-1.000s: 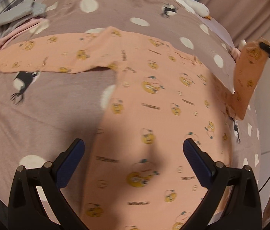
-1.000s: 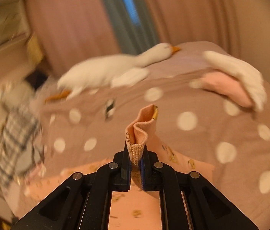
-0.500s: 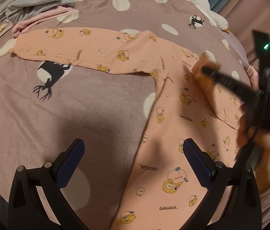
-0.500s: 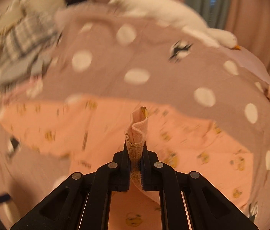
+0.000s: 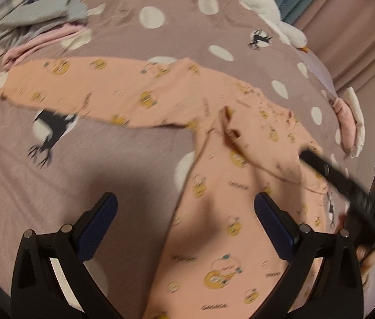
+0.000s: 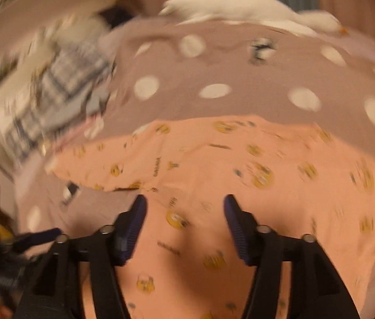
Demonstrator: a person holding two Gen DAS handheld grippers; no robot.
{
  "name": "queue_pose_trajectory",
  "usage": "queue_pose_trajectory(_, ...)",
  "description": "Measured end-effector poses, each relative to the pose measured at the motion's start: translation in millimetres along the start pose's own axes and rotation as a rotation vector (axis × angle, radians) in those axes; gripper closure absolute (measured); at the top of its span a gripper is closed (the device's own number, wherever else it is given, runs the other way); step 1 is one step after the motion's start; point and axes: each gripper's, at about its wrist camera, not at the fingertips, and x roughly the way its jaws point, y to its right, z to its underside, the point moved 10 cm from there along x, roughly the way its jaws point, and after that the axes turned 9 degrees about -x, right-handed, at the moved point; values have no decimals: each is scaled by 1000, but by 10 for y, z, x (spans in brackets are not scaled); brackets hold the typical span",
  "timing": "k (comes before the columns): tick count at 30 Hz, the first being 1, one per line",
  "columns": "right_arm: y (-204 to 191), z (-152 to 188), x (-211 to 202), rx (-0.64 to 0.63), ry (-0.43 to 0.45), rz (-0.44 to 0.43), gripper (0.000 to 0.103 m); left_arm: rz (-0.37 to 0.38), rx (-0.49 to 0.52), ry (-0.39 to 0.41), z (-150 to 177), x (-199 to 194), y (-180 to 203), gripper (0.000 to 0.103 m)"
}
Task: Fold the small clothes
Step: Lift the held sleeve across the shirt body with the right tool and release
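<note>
A dotted mauve bedspread (image 5: 113, 159) carries the peach printed garment (image 5: 214, 186), lying mid-bed, one sleeve stretched toward the clothes pile (image 5: 41, 24) at the far left corner, the other folded over its chest. Left gripper (image 5: 186, 216) and right gripper (image 6: 184, 220) both gape empty above it. Only the left view shows the folded sleeve.

My left tongs (image 5: 186, 214) are chunky matte black plastic, two wide angled arms that taper toward the tips, each tip lined with a dark blue ribbed pad (image 5: 99, 224). Small round silver screws (image 5: 66, 227) sit at the joints, two per arm. My right tongs (image 6: 184, 222) are the same build: black frame, blue grippy pads (image 6: 234, 226), silver screw heads (image 6: 262, 229). From the left camera, the right one looks like a long black bar, pretty blurry, with a bit of my skin (image 5: 366, 261) showing behind it.
</note>
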Motion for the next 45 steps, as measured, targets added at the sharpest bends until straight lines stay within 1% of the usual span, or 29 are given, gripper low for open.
queue_pose_trajectory(2, 167, 166, -86, 69, 9, -7, 38, 24, 24, 2, -62, 45, 153, 0)
queue_pose_trajectory(5, 476, 462, -210, 137, 10, 46, 39, 84, 52, -17, -160, 170, 441, 0)
queue_pose_trajectory(7, 722, 600, -264, 197, 5, 71, 39, 156, 64, -48, -206, 262, 670, 0)
queue_pose_trajectory(8, 841, 646, -290, 239, 9, 75, 39, 219, 62, -73, -226, 317, 824, 0)
queue_pose_trajectory(9, 941, 667, -327, 282, 20, 70, 39, 263, 56, -95, -241, 370, 934, 0)
queue_pose_trajectory(11, 1081, 672, -400, 352, 57, 45, 39, 343, 32, -142, -266, 494, 1137, 1)
queue_pose_trajectory(13, 1240, 650, -425, 440, 94, -3, 39, 388, -4, -182, -279, 630, 1251, 1)
queue_pose_trajectory(15, 1401, 629, -392, 545, 127, -59, 41, 415, -41, -224, -278, 774, 1307, 1)
queue_pose_trajectory(18, 1548, 626, -312, 644, 156, -111, 46, 459, -95, -272, -279, 952, 1327, 1)
queue_pose_trajectory(19, 1549, 627, -292, 660, 161, -123, 47, 459, -110, -277, -286, 1009, 1293, 2)
queue_pose_trajectory(21, 1561, 612, -239, 678, 173, -141, 49, 411, -121, -268, -307, 1076, 1176, 5)
queue_pose_trajectory(23, 1621, 630, -196, 688, 168, -130, 51, 395, -123, -266, -310, 1117, 1066, 12)
queue_pose_trajectory(24, 1647, 652, -163, 696, 160, -117, 55, 398, -123, -264, -317, 1121, 1032, 18)
queue_pose_trajectory(25, 1691, 687, -175, 698, 157, -111, 58, 398, -122, -261, -325, 1111, 1009, 21)
queue_pose_trajectory(26, 1736, 720, -185, 697, 151, -99, 64, 389, -117, -255, -336, 1105, 979, 21)
queue_pose_trajectory(27, 1773, 751, -187, 692, 138, -71, 73, 378, -109, -244, -344, 1096, 956, 22)
queue_pose_trajectory(28, 1850, 805, -222, 693, 131, -49, 75, 373, -103, -240, -343, 1093, 920, 22)
queue_pose_trajectory(30, 1913, 860, -267, 712, 129, -39, 77, 363, -92, -236, -340, 1096, 903, 23)
queue_pose_trajectory(32, 1972, 915, -317, 737, 136, -36, 77, 354, -87, -229, -339, 1101, 890, 23)
queue_pose_trajectory(34, 2015, 967, -390, 740, 135, -11, 77, 339, -84, -218, -334, 1090, 893, 23)
queue_pose_trajectory(36, 2039, 1002, -460, 744, 135, 5, 77, 314, -62, -208, -309, 1043, 895, 22)
queue_pose_trajectory(38, 2007, 1005, -544, 721, 132, 20, 77, 282, -26, -189, -283, 973, 883, 19)
queue_pose_trajectory(40, 1943, 1004, -640, 672, 130, 39, 74, 250, -6, -169, -271, 915, 842, 14)
queue_pose_trajectory(41, 1897, 996, -682, 649, 132, 42, 71, 227, 0, -152, -272, 864, 796, 12)
queue_pose_trajectory(42, 1839, 994, -746, 620, 136, 42, 66, 221, 0, -143, -272, 836, 767, 11)
queue_pose_trajectory(44, 1726, 972, -819, 579, 147, 37, 60, 214, 2, -120, -278, 749, 703, 10)
queue_pose_trajectory(45, 1649, 964, -872, 551, 155, 30, 59, 203, 4, -107, -282, 703, 650, 10)
